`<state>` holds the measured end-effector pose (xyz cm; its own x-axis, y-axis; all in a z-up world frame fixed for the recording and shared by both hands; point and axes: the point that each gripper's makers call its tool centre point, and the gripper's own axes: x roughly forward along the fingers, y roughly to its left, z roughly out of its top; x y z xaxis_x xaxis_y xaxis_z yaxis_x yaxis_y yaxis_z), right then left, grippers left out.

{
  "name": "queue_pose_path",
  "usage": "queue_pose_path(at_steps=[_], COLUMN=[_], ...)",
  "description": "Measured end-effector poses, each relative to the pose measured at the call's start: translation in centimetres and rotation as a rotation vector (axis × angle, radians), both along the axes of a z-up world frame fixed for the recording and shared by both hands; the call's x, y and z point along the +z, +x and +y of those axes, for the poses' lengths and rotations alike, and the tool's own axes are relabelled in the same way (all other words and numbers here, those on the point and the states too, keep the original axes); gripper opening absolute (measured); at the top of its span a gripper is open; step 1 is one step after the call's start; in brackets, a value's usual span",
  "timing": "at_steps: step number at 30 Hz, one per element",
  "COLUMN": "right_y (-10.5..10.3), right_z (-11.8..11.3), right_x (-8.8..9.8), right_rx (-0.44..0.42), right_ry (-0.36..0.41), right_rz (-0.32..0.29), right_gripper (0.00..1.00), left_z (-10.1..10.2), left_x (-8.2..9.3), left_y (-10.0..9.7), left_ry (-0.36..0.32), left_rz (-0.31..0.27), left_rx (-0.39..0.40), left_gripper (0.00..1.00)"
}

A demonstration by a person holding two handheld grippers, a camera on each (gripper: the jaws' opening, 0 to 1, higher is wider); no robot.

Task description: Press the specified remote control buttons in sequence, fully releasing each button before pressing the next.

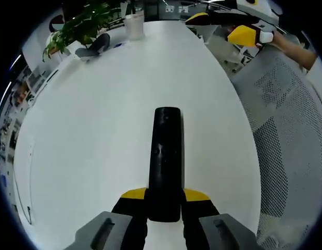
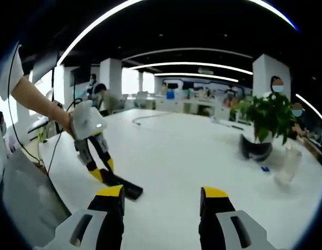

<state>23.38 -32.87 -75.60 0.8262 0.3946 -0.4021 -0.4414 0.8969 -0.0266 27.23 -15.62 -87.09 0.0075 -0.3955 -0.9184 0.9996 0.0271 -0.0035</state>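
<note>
The slim black plastic remote control (image 1: 166,161) lay flat on the broad white counter (image 1: 98,140), running up the middle of the left gripper view, its near end pinched between the yellow-tipped jaws of the left gripper (image 1: 165,200). In the right gripper view the same remote (image 2: 121,186) sat at lower left with the left gripper (image 2: 103,174) clamped on its end, a person's hand (image 2: 64,120) above it. The right gripper (image 2: 163,200) hovered with its jaws spread wide, holding nothing, well apart from the remote.

To do the press well, I judged the left grip should keep the remote steady against the counter while one right jaw tip came down squarely on a single button, then lifted fully clear. The buttons were too dark to pick out. A potted green plant (image 2: 267,117) stood at upper right, far from the work.
</note>
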Motion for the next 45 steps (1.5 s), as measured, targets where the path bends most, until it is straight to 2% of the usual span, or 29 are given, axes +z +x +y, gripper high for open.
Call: queue_pose_path(at_steps=[4, 18, 45], right_y=[0.0, -0.1, -0.2], right_z=[0.0, 0.1, 0.3], right_x=[-0.1, -0.3, -0.6], right_rx=[-0.001, 0.011, 0.025], right_ry=[-0.003, -0.025, -0.047], right_rz=[0.002, 0.007, 0.021], right_gripper=[0.56, 0.55, 0.52], left_z=[0.1, 0.1, 0.4], left_x=[0.0, 0.0, 0.0], left_y=[-0.8, -2.0, -6.2], left_ry=[-0.005, -0.002, -0.018], left_rz=[0.019, 0.0, 0.001], left_rx=[0.0, -0.018, -0.06], left_gripper=[0.23, 0.23, 0.23])
